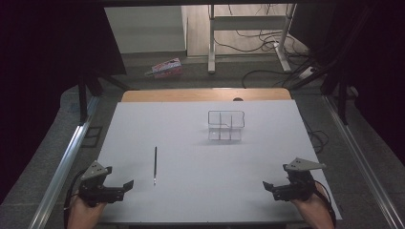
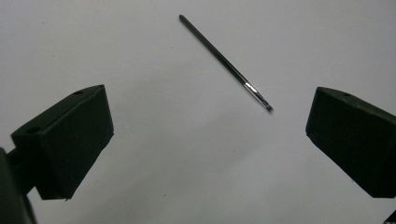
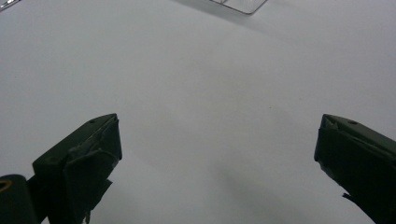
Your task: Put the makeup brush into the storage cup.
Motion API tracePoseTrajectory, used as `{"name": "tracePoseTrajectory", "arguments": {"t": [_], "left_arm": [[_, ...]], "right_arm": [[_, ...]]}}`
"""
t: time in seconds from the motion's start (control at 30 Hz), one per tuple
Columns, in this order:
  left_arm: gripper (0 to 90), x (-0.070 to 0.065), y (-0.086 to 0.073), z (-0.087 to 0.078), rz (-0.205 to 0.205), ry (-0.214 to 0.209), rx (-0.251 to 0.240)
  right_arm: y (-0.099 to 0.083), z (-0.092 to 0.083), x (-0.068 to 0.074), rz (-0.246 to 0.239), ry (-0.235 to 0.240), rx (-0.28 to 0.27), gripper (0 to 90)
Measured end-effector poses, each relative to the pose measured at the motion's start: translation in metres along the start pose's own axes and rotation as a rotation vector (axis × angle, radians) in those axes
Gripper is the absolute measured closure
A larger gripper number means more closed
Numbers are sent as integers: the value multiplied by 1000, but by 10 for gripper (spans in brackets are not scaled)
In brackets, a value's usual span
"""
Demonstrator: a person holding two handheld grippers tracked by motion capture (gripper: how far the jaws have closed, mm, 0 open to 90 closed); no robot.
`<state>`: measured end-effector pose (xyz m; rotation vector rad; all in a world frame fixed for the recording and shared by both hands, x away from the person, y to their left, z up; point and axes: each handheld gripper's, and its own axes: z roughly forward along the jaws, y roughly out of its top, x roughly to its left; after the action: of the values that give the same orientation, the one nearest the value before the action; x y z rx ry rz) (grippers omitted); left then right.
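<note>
Ahead of your left gripper [image 1: 125,184], whose fingers [image 2: 65,144] stand wide and empty, the thin brush [image 1: 155,164] lies on the counter [image 1: 200,200], pointing away from you; your right gripper [image 1: 267,186], equally spread, is well apart.

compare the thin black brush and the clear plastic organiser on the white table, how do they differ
The thin black brush with a silver ferrule lies flat; the clear plastic organiser with compartments stands upright. The brush is dark and opaque, the organiser see-through. The brush lies nearer the left gripper, the organiser farther back. Both rest untouched on the white table.
</note>
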<state>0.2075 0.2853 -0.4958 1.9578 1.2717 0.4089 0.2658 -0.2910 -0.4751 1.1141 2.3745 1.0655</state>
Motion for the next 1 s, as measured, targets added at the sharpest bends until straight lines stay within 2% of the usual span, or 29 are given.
{"name": "tracePoseTrajectory", "arguments": {"t": [0.17, 0.43, 0.53, 0.57, 0.6, 0.7, 0.83, 1.0], "left_arm": [[18, -3, 0, 1, 29, 33, 3], [20, 0, 5, 3, 42, 39, 15], [24, 0, 10, 4, 68, 48, 48], [29, 0, 13, 6, 79, 51, 69], [31, 0, 13, 6, 79, 51, 69], [36, 2, 18, 9, 64, 43, 109], [45, 2, 22, 10, 65, 52, 140], [43, 5, 24, 12, 59, 43, 177]], "right_arm": [[-1, 1, 0, -10, -4, 4, 7], [0, 2, 2, -13, 14, 15, 9], [0, 3, 3, -12, 16, 17, 9], [0, 3, 3, 1, 24, 18, 9], [0, 3, 3, 1, 24, 18, 9], [0, 3, 3, 9, 22, 21, 10], [0, 3, 2, 18, 25, 22, 9], [0, 4, 2, 8, 19, 40, 14]]}}
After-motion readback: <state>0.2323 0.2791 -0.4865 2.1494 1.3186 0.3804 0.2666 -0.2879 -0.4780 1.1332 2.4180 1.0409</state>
